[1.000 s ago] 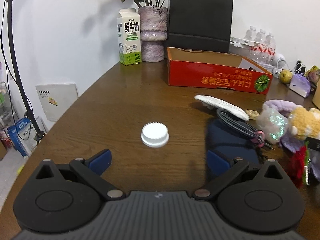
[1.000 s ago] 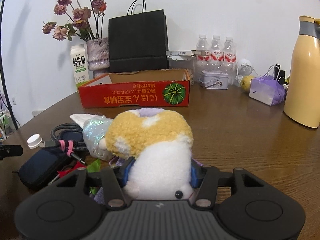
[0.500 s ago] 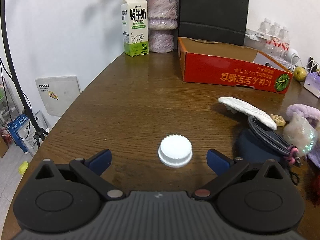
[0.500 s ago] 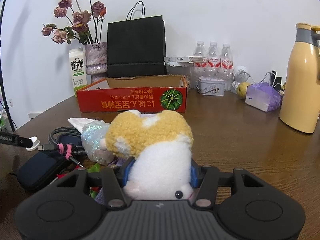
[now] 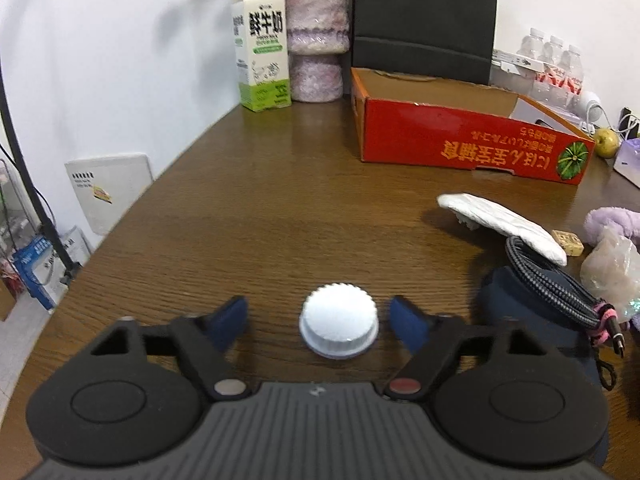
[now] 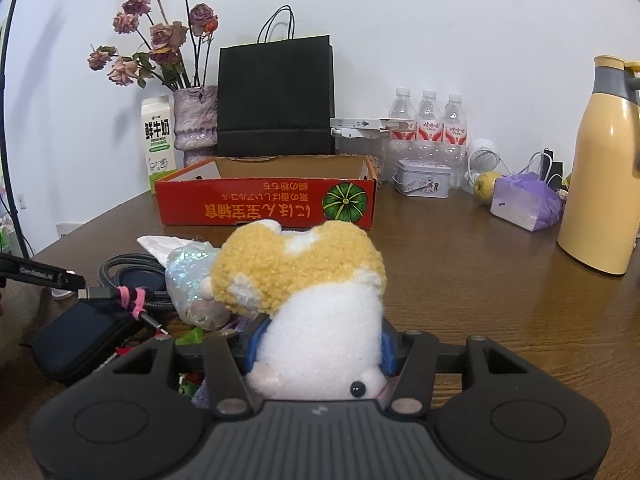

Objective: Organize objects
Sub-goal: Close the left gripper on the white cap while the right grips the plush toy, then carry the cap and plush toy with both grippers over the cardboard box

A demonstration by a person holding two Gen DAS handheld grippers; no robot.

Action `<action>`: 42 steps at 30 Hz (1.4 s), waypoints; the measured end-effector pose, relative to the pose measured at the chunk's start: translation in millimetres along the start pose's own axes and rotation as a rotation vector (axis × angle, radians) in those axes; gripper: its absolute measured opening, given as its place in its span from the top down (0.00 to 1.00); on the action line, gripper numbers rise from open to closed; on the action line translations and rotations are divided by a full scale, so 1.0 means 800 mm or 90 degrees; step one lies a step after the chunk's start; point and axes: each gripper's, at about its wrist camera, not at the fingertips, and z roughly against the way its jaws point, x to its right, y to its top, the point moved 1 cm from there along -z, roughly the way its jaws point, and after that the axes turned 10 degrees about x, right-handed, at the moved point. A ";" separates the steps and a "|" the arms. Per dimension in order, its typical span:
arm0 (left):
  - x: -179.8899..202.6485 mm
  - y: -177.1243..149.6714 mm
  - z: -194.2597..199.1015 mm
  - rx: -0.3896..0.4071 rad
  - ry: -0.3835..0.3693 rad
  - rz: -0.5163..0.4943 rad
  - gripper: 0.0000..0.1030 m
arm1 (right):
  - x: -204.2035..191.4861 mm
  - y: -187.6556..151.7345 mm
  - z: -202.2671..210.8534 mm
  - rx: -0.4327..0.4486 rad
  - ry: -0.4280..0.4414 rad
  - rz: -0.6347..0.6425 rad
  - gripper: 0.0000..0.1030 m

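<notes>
A white ribbed bottle cap (image 5: 338,326) lies on the brown table (image 5: 248,200). My left gripper (image 5: 320,320) straddles it, its jaws closing; a gap still shows on each side between the blue pads and the cap. In the right wrist view, my right gripper (image 6: 318,350) is shut on a yellow and white plush toy (image 6: 316,296), which fills the space between the pads. The red cardboard box (image 5: 468,140) stands open at the back, and the red cardboard box (image 6: 266,200) shows in the right wrist view too.
A pile sits to the right of the cap: a dark pouch (image 5: 536,312), a braided cable (image 5: 560,280), a white flat pad (image 5: 500,224), an iridescent bag (image 5: 612,268). A milk carton (image 5: 262,46), vase (image 5: 316,40), black paper bag (image 6: 276,96), water bottles (image 6: 428,120) and yellow jug (image 6: 600,168) line the back.
My left gripper moved forward over the cap and its jaws narrowed around it. The right gripper with the plush toy stayed put.
</notes>
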 end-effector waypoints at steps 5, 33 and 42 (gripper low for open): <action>0.005 -0.001 0.003 0.017 0.006 -0.002 0.59 | 0.000 0.000 0.000 0.000 0.000 -0.001 0.50; 0.046 0.003 0.100 0.146 -0.014 -0.010 0.61 | 0.008 0.000 0.018 0.040 0.020 -0.028 0.50; 0.087 0.031 0.127 0.183 -0.064 -0.019 0.61 | 0.005 0.023 0.031 0.067 0.040 -0.030 0.50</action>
